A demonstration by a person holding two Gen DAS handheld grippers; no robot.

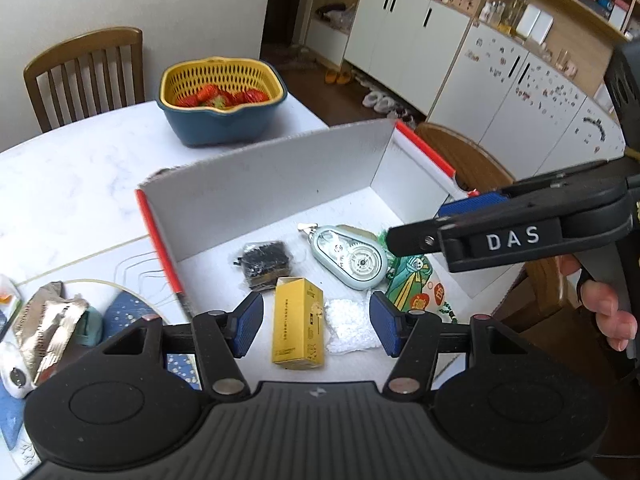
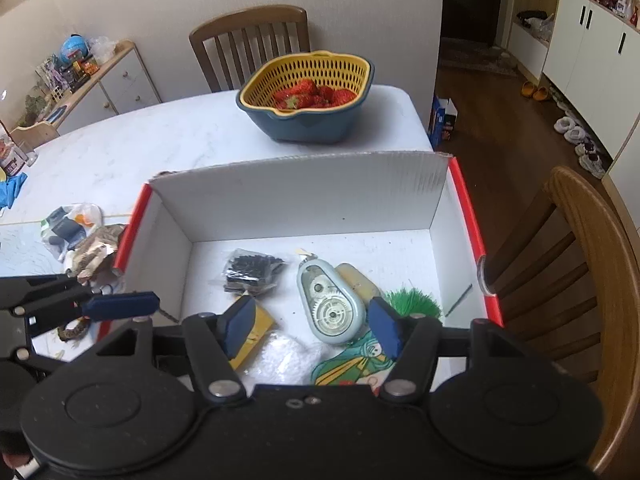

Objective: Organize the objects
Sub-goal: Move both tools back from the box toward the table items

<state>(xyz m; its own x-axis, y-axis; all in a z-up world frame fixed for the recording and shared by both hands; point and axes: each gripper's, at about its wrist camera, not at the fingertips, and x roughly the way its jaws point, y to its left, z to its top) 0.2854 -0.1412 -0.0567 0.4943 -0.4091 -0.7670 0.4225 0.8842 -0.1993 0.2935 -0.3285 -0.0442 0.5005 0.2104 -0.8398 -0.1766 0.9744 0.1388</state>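
Left wrist view: left gripper (image 1: pixel 317 325) jaws apart, empty, above cardboard box (image 1: pixel 272 172). Yellow carton (image 1: pixel 298 326) at 6 o'clock on the box floor; white bag (image 1: pixel 350 326) just beside it at 3 o'clock; correction-tape dispenser (image 1: pixel 352 258) at 1 o'clock. Right wrist view: right gripper (image 2: pixel 313 326) jaws apart, empty, over the same box; strawberry basket (image 2: pixel 306 96) at 12 o'clock.
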